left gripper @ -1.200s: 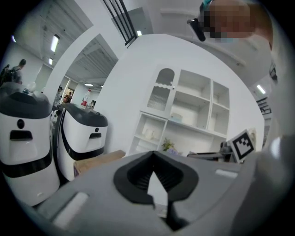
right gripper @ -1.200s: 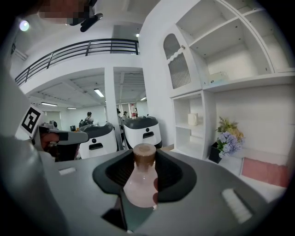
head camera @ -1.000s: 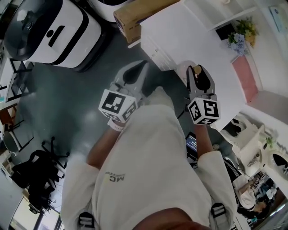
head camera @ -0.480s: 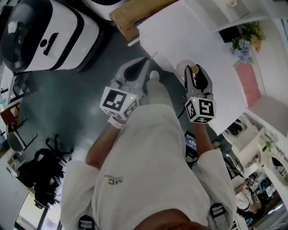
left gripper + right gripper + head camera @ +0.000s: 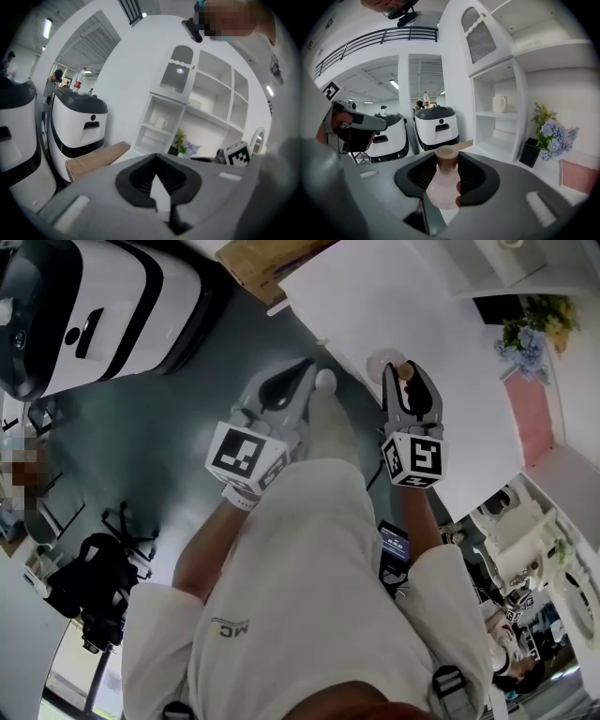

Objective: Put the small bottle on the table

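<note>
Holding the bottle (image 5: 443, 185) in my right gripper (image 5: 409, 381), jaws wide and pressed on its body, above the near edge of the white table (image 5: 422, 315). My left gripper (image 5: 302, 376) is closed and empty, over the grey floor (image 5: 169, 418). Both grippers are now closer to the table than before. Beyond the edge, bare table stretches away.

Head camera looked steeply down; both gripper cameras sat close behind their jaws, facing the same shelf unit (image 5: 519, 108)
</note>
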`<state>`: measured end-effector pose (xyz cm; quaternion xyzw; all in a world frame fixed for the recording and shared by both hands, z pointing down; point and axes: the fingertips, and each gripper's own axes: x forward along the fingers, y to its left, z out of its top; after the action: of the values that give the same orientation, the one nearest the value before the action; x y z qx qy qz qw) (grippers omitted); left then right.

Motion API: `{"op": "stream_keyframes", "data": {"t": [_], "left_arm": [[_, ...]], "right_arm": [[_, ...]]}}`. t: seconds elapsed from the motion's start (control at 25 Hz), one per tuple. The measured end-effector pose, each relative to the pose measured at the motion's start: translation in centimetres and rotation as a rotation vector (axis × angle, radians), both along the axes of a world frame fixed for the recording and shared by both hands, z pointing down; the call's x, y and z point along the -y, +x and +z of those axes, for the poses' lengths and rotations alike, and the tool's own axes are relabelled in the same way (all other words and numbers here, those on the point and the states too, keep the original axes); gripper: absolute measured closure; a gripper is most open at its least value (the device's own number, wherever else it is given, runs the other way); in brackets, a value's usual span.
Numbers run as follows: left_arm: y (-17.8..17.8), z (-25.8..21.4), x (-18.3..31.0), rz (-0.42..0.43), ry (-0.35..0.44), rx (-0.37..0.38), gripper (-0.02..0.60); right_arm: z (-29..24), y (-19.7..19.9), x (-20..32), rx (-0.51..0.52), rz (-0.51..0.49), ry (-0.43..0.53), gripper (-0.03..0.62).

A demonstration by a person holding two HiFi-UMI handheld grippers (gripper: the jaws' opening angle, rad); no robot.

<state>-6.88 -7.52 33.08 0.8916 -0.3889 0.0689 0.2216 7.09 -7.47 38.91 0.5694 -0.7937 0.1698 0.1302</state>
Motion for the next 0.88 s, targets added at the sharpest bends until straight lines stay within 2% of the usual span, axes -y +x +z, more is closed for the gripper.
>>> {"op": "stream_keyframes", "data": {"t": [0.16, 0.88], "left_arm": [[0.5, 1.8, 1.0, 0.004, -0.003, 0.035, 0.581], [1.7, 10.0, 4.3, 0.010, -0.101, 0.058, 0.581]], "right_arm": [[2.3, 0.3, 1.5, -0.008, -0.005, -0.013, 0.453], [10.7, 1.6, 6.4, -0.023, 0.015, -0.046, 0.453]]}}
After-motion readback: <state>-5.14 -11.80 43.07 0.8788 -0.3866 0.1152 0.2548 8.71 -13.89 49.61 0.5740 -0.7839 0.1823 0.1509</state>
